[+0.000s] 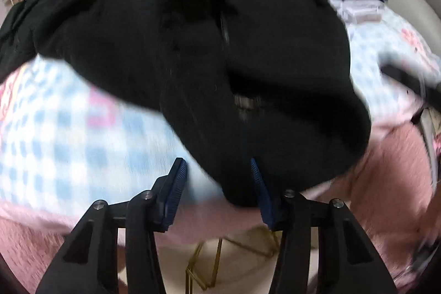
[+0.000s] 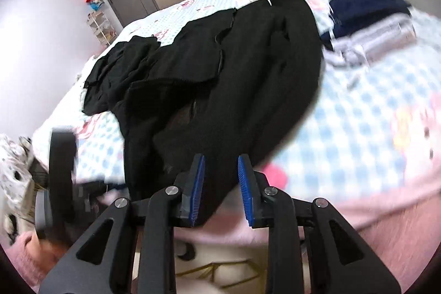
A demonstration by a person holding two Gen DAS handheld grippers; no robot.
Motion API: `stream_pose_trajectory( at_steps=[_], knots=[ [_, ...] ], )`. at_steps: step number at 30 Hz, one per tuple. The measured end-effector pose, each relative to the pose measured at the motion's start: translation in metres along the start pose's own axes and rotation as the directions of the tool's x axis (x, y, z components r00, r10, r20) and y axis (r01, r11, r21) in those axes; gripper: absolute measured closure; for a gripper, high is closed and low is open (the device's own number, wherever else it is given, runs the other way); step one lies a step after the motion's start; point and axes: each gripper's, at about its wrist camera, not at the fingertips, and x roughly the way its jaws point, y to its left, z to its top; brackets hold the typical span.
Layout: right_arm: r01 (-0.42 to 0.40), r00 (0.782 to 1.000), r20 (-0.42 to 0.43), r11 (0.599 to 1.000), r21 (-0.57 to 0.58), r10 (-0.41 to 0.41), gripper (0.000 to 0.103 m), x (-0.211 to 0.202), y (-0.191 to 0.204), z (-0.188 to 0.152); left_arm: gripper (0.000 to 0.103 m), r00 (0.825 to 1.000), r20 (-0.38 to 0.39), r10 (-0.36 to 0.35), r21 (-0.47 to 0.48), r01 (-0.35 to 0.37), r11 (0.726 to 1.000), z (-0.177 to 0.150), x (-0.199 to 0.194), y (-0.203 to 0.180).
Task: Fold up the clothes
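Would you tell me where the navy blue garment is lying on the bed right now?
The navy garment lies toward the far right of the bed in both wrist views, just right of the black garment and beside a clear plastic box.

Blk garment [image 1: 193, 46], blue-wht check sheet [image 1: 55, 134].

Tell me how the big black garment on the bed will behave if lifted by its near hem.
The black garment looks thick and fuzzy, so probably floppy and fairly heavy. It lies rumpled across the bed, so it would likely drape, sag and drag. The nap probably grips well.
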Motion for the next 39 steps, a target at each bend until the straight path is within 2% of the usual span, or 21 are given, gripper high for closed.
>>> stream_pose_trajectory(
  at_steps=[3,5,7,10,12,14,16,17,19,20,22,23,24,27,28,30,32,35,36,38,39],
  knots=[
    [0.036,0.999,0.002,0.999,-0.029,-0.036,0.078,0.019,0.002,0.017,0.055,0.999,-0.013,-0.040,0.000,0.040,0.999,-0.010,-0.008,0.000],
    [0.052,0.999,-0.011,0.998,-0.034,-0.052,0.073,0.037,0.000,0.022,0.054,0.998,0.017,-0.065,-0.015,0.066,0.998,-0.010,-0.022,0.004],
    [0.039,0.997,-0.064,0.999,-0.006,-0.039,0.073,0.054,-0.010,0.013,0.054,0.991,0.121,-0.061,-0.023,0.065,0.998,-0.008,-0.044,0.009],
    [-0.025,0.995,-0.095,1.000,0.012,0.026,0.073,0.069,-0.018,-0.004,0.053,0.965,0.256,-0.061,-0.050,0.076,0.996,-0.003,-0.069,0.016],
    [-0.055,0.993,-0.105,0.998,0.002,0.055,0.073,0.073,-0.020,-0.011,0.049,0.951,0.301,-0.072,-0.074,0.099,0.992,0.004,-0.075,0.020],
    [-0.077,0.991,-0.111,0.997,-0.008,0.076,0.071,0.074,-0.021,-0.014,0.042,0.953,0.297,-0.059,-0.078,0.086,0.993,0.018,-0.066,0.022],
    [-0.097,0.988,-0.119,0.995,0.003,0.096,0.070,0.074,-0.025,-0.014,0.042,0.960,0.278,-0.035,-0.069,0.056,0.996,0.034,-0.052,0.021],
    [-0.107,0.986,-0.124,0.994,0.012,0.107,0.070,0.075,-0.027,-0.014,0.054,0.962,0.273,-0.020,-0.049,0.035,0.998,0.044,-0.049,0.019],
    [-0.119,0.983,-0.139,0.992,0.037,0.123,0.069,0.077,-0.032,-0.016,0.088,0.958,0.286,0.017,0.032,-0.027,0.999,0.050,-0.053,0.005],
    [-0.125,0.982,-0.136,0.991,0.046,0.130,0.069,0.076,-0.034,-0.018,0.088,0.952,0.304,0.038,0.090,-0.068,0.994,0.048,-0.058,-0.006],
    [-0.133,0.983,-0.122,0.989,0.060,0.139,0.068,0.070,-0.038,-0.019,0.089,0.937,0.345,0.056,0.216,-0.137,0.967,0.048,-0.065,-0.028],
    [-0.130,0.984,-0.114,0.990,0.055,0.135,0.068,0.067,-0.038,-0.017,0.090,0.929,0.367,0.054,0.285,-0.167,0.944,0.049,-0.067,-0.038],
    [-0.126,0.986,-0.105,0.991,0.050,0.131,0.067,0.063,-0.039,-0.015,0.090,0.924,0.376,0.061,0.364,-0.209,0.908,0.045,-0.067,-0.052],
    [-0.102,0.992,-0.079,0.994,-0.029,0.100,0.067,0.051,-0.032,0.009,0.092,0.932,0.348,0.102,0.552,-0.291,0.781,0.024,-0.051,-0.076],
    [-0.116,0.992,-0.058,0.992,-0.047,0.113,0.067,0.048,-0.028,0.019,0.092,0.943,0.317,0.106,0.575,-0.279,0.769,0.018,-0.043,-0.076],
    [-0.142,0.990,-0.017,0.986,-0.083,0.142,0.060,0.040,-0.020,0.039,0.092,0.956,0.271,0.114,0.569,-0.255,0.782,0.012,-0.033,-0.070],
    [-0.180,0.984,-0.023,0.981,-0.078,0.179,0.056,0.047,-0.014,0.050,0.092,0.967,0.226,0.120,0.561,-0.230,0.796,0.006,-0.024,-0.065],
    [-0.231,0.970,-0.090,0.971,-0.061,0.225,0.056,0.071,-0.008,0.046,0.092,0.977,0.202,0.068,0.486,-0.160,0.859,0.005,-0.029,-0.053],
    [-0.235,0.966,-0.121,0.971,-0.041,0.229,0.056,0.084,-0.008,0.045,0.091,0.981,0.190,0.031,0.443,-0.114,0.889,0.005,-0.031,-0.046],
    [-0.242,0.958,-0.164,0.970,-0.011,0.237,0.053,0.102,-0.008,0.041,0.083,0.984,0.171,-0.047,0.350,-0.016,0.937,0.006,-0.035,-0.031],
    [-0.240,0.958,-0.168,0.971,-0.015,0.234,0.053,0.106,-0.008,0.040,0.080,0.980,0.162,-0.113,0.282,0.064,0.957,0.009,-0.042,-0.019]
  ],
)
